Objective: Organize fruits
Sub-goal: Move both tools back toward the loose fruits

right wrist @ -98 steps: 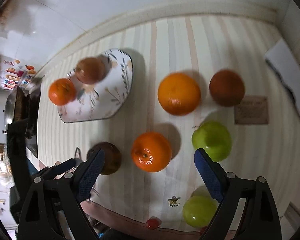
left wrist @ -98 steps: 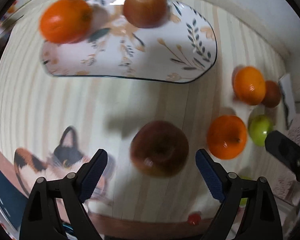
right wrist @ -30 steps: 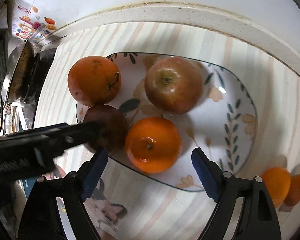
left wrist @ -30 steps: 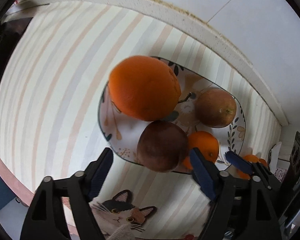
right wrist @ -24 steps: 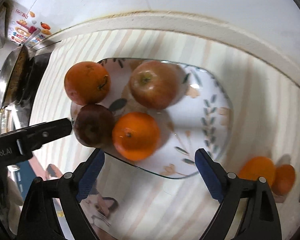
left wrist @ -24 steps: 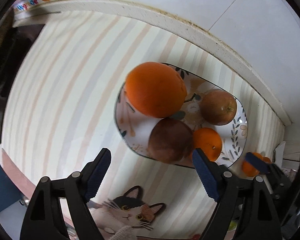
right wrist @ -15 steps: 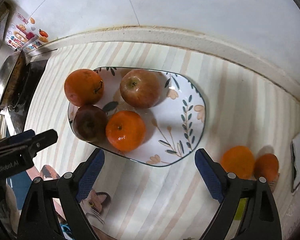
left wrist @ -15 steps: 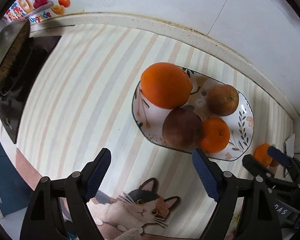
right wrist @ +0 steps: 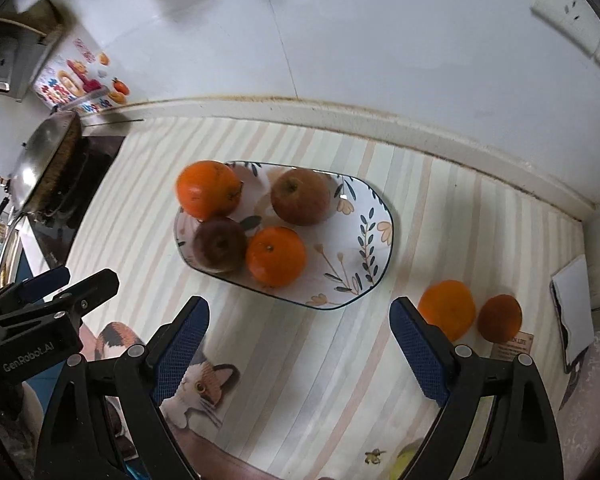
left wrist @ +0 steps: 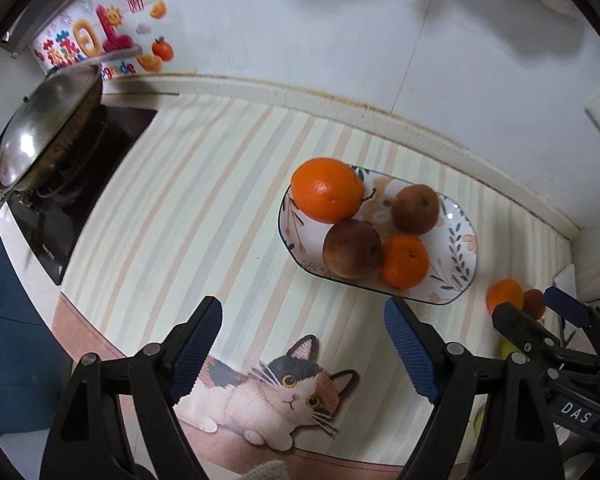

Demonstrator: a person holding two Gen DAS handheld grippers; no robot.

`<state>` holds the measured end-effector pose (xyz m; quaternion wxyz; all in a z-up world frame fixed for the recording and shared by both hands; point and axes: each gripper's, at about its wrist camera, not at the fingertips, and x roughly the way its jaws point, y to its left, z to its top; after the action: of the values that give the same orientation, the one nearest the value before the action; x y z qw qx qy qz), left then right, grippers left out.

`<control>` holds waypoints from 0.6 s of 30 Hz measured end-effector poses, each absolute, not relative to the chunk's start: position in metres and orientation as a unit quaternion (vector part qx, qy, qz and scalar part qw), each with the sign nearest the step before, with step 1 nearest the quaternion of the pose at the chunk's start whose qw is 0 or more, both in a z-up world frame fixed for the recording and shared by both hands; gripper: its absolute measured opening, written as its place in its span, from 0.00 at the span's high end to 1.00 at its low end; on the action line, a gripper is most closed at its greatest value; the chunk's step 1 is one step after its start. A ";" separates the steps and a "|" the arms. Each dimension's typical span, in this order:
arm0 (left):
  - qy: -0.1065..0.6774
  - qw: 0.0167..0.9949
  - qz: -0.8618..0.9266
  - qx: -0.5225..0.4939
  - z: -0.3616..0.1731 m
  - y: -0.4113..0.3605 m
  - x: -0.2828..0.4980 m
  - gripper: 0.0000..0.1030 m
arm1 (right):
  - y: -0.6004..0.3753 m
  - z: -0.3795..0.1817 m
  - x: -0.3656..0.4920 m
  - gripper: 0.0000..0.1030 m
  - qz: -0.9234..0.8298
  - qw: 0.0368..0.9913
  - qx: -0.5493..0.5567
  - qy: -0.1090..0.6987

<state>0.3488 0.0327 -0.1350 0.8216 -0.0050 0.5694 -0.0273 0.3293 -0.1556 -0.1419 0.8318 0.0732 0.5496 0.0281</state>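
A floral plate (left wrist: 454,240) (right wrist: 340,248) on the striped mat holds a big orange (left wrist: 326,190) (right wrist: 207,189), a red apple (left wrist: 415,209) (right wrist: 300,196), a dark apple (left wrist: 352,248) (right wrist: 219,244) and a small orange (left wrist: 405,261) (right wrist: 276,255). Right of the plate, an orange (right wrist: 446,309) and a darker orange fruit (right wrist: 499,318) lie on the mat. A green fruit (right wrist: 408,454) shows at the bottom edge. My left gripper (left wrist: 300,308) hangs open and empty, high above the mat on the near side of the plate. My right gripper (right wrist: 298,306) is open and empty too.
A steel wok (left wrist: 40,136) sits on a black stove (left wrist: 80,184) at the far left. The tiled wall (right wrist: 340,40) runs behind the plate. A cat picture (left wrist: 284,392) marks the mat's near edge. White paper (right wrist: 576,312) lies at the right.
Both grippers have risen and drawn back from the plate, leaving the dark apple and the small orange on it. The plate now looks smaller and farther away.
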 end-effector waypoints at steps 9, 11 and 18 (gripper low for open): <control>0.527 0.849 -0.039 0.006 -0.096 0.029 0.311 0.20 | -0.149 -0.102 0.287 0.09 0.033 0.853 0.069 0.516; 0.518 0.854 -0.041 0.009 -0.089 0.029 0.304 0.20 | -0.149 -0.094 0.277 0.09 0.033 0.856 0.074 0.510; 0.498 0.865 -0.054 0.016 -0.074 0.024 0.281 0.20 | -0.155 -0.071 0.249 0.09 0.022 0.870 0.083 0.486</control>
<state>0.2807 0.0235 -0.0744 0.8651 0.0159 0.4983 -0.0542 0.2493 -0.1547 -0.0706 0.8697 0.0827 0.4861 0.0225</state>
